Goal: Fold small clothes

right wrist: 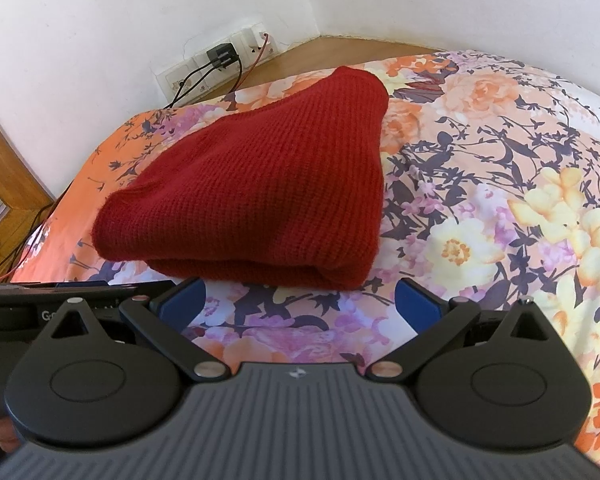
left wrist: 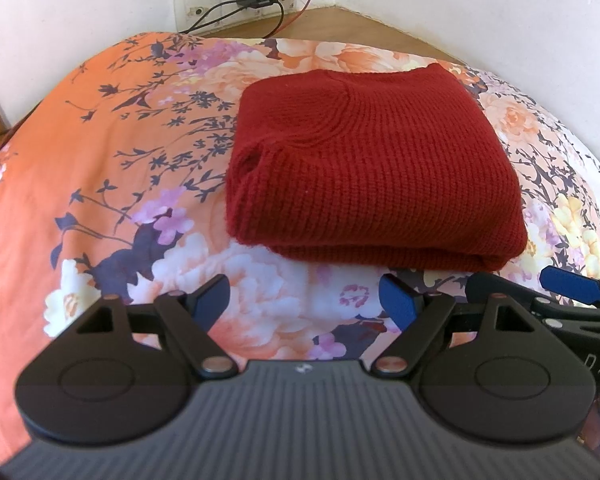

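Item: dark red ribbed knit sweater (left wrist: pixel 364 168), folded into a thick rectangle on the floral orange bedsheet (left wrist: pixel 100 160). Likely soft, light, floppy; best gripped at the doubled near edge. Left gripper (left wrist: pixel 306 298) and right gripper (right wrist: pixel 300 300) both gape empty, just short of it.

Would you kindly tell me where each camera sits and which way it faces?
Left wrist: on the left tool, open, facing the folded red sweater on the floral bedspread; the right tool shows alongside.
Right wrist: on the right tool, open, facing the sweater; a fingertip shows bottom left.
Both share sweater, bedspread, wall sockets.
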A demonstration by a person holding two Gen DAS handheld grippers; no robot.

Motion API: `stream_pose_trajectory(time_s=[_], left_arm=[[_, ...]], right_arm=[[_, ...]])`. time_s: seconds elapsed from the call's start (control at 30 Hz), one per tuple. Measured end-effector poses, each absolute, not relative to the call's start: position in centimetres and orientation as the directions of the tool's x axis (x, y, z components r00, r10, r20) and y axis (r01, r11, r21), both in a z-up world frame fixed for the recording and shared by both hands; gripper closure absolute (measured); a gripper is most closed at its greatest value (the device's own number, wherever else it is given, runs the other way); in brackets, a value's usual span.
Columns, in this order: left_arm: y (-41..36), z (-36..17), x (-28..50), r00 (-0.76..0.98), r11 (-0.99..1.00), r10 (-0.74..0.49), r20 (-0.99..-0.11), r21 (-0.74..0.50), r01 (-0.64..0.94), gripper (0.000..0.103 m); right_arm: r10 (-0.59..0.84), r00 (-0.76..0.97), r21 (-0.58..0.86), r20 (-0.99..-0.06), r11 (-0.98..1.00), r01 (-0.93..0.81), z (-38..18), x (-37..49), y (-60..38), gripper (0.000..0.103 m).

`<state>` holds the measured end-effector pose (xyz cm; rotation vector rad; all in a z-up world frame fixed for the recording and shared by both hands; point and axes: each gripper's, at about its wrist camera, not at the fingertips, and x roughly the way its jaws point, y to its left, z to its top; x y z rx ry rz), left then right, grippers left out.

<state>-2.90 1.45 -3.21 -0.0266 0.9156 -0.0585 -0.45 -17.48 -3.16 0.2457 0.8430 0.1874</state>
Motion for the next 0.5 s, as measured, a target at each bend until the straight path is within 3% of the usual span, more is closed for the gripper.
stream_pose_trajectory(time_s=[0.5], left_arm=[[1.77,-3.32,-3.15,0.606,0.998,-0.065,-0.793,-0.053,0.038,0.020]], right_arm=[[0.257,0.651,0.290,-0.714,0.955,-0.059,-3.20,-0.69,-17.32,0.000]])
